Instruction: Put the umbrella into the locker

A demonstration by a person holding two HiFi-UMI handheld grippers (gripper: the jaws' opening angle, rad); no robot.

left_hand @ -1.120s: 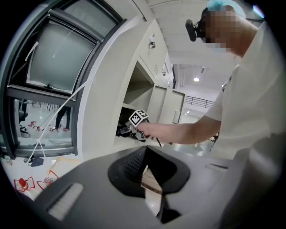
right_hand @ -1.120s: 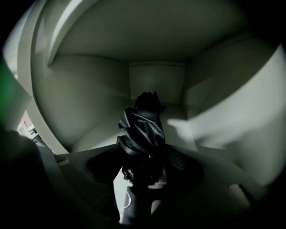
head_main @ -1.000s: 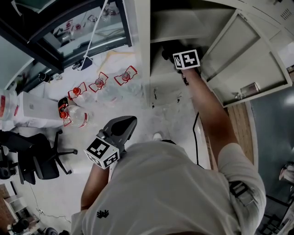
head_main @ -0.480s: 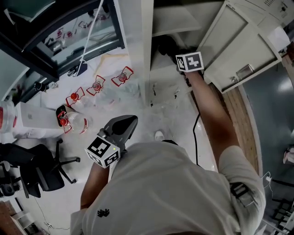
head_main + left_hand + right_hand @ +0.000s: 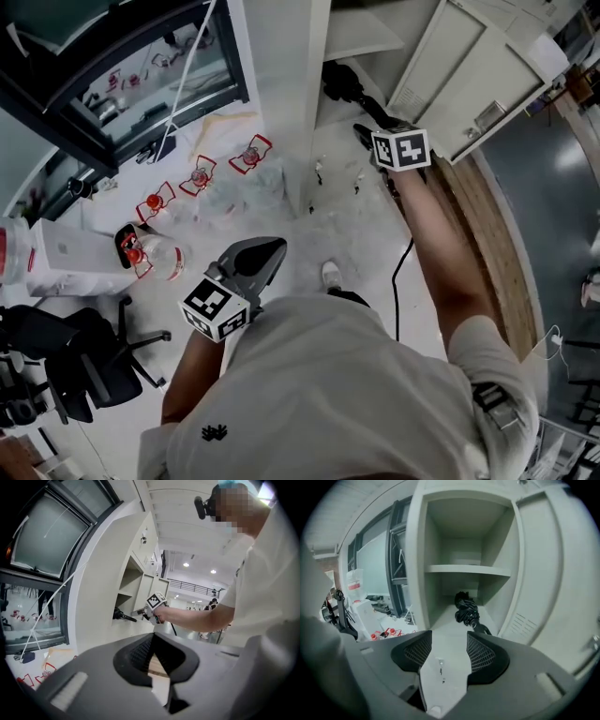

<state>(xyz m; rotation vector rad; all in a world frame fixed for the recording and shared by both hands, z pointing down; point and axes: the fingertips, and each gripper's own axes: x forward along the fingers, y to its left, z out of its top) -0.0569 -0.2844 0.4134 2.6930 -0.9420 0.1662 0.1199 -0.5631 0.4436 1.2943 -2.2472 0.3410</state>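
The folded black umbrella [image 5: 466,609] lies in the lower compartment of the open grey locker [image 5: 464,569], its handle pointing out toward me. In the head view the umbrella [image 5: 343,86] rests at the locker's mouth, just beyond my right gripper [image 5: 364,131]. That right gripper [image 5: 449,641] is open, with nothing between its fingers and a short gap to the umbrella's handle. My left gripper [image 5: 265,251] hangs low by my body, shut and empty. From the left gripper [image 5: 153,641] view the umbrella [image 5: 123,616] pokes out of the locker beside the right gripper.
The locker door [image 5: 469,84] stands swung open to the right. Bottles with red labels [image 5: 197,173] and a large clear jug [image 5: 155,251] lie on the floor to the left below a window [image 5: 112,66]. An office chair [image 5: 80,352] stands at lower left. A black cable [image 5: 398,272] runs along the floor.
My right gripper has drawn back out of the locker toward me, and the umbrella stays inside. The left gripper has barely moved.
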